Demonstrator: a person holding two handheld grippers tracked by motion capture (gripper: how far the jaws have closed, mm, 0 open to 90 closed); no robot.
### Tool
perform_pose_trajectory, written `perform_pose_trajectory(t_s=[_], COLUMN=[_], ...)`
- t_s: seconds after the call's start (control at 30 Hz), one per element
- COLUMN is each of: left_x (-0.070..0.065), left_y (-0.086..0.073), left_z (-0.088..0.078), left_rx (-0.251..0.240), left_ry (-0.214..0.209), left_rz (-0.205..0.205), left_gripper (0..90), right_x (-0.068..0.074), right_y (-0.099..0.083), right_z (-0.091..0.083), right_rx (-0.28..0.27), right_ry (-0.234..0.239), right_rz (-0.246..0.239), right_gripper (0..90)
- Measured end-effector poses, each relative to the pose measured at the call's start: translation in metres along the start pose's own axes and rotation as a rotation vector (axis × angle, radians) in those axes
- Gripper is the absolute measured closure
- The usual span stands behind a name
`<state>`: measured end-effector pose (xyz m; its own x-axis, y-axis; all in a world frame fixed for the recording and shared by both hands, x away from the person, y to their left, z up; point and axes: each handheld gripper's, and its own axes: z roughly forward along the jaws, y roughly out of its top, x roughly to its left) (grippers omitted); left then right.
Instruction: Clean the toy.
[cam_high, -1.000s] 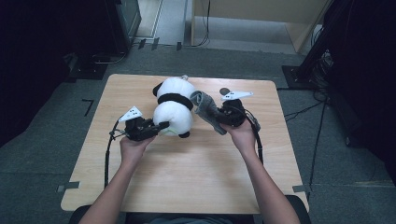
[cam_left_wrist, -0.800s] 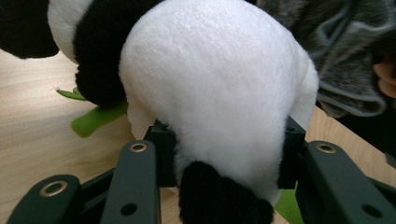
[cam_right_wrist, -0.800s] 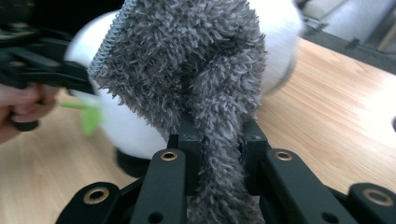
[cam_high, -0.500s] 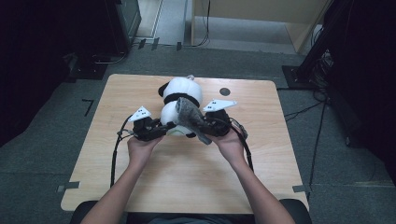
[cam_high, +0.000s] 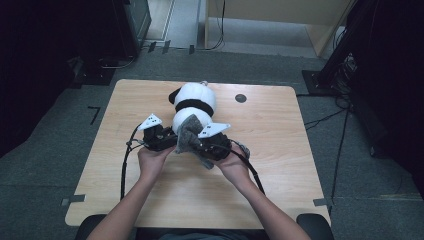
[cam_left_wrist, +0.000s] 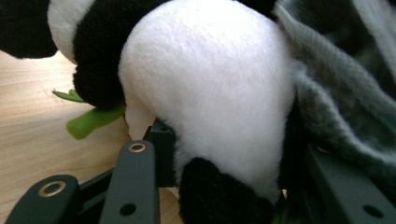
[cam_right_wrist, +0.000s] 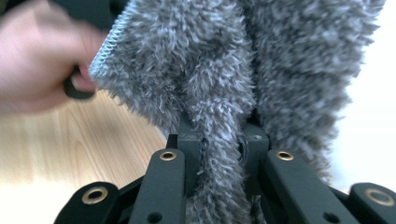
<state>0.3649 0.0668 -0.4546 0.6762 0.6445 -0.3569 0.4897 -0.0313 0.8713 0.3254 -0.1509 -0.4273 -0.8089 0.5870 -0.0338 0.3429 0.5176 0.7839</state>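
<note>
A toy panda (cam_high: 194, 107) lies in the middle of the wooden table (cam_high: 280, 165). The left gripper (cam_high: 165, 140) squeezes the panda's white bottom between its jaws and holds it down. The right gripper (cam_high: 202, 145) pinches a fuzzy grey cloth (cam_high: 187, 137) tight and holds it against the panda's lower end. It looks like the cloth is being put on the panda like clothes. The cloth only touches the bottom part, so most of the dressing is not done yet.
</note>
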Motion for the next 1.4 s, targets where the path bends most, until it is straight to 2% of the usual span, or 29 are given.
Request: perform_pose_trajectory(t_s=[0.07,0.2,0.33,0.47,0.53,0.57,0.7,0.8,1.2,1.4], left_x=[0.001,0.001,0.004,0.004,0.005,0.005,0.005,0.006,0.011,0.014], left_y=[0.0,0.0,0.003,0.005,0.005,0.005,0.005,0.005,0.002,0.001], left_z=[0.0,0.002,-0.002,-0.005,-0.007,-0.007,-0.01,-0.011,-0.016,-0.017], left_rx=[0.011,0.021,-0.013,-0.029,-0.039,-0.046,-0.046,-0.044,-0.045,-0.041], left_ry=[0.0,0.001,-0.014,-0.019,-0.039,-0.047,-0.047,-0.049,-0.057,-0.045], left_rz=[-0.007,-0.022,-0.054,-0.056,-0.067,-0.072,-0.05,-0.059,-0.073,-0.074], left_gripper=[55.2,55.2,55.2,55.0,55.0,54.9,54.7,54.5,54.0,53.7], right_x=[0.001,0.0,0.002,-0.003,-0.006,-0.008,-0.023,-0.034,-0.069,-0.084], right_y=[-0.003,-0.007,-0.012,-0.022,-0.026,-0.028,-0.035,-0.039,-0.043,-0.045], right_z=[0.003,0.005,0.012,0.022,0.026,0.027,0.029,0.028,0.008,-0.005], right_rx=[-0.007,-0.002,0.038,0.069,0.091,0.095,0.097,0.098,0.08,0.048], right_ry=[-0.014,-0.001,0.016,0.01,0.003,-0.002,-0.005,-0.011,-0.059,-0.081], right_rz=[-0.02,-0.011,-0.02,-0.017,-0.015,-0.004,0.03,0.05,0.156,0.216], right_gripper=[76.3,76.4,76.6,76.7,76.7,76.7,76.6,76.7,76.7,76.7])
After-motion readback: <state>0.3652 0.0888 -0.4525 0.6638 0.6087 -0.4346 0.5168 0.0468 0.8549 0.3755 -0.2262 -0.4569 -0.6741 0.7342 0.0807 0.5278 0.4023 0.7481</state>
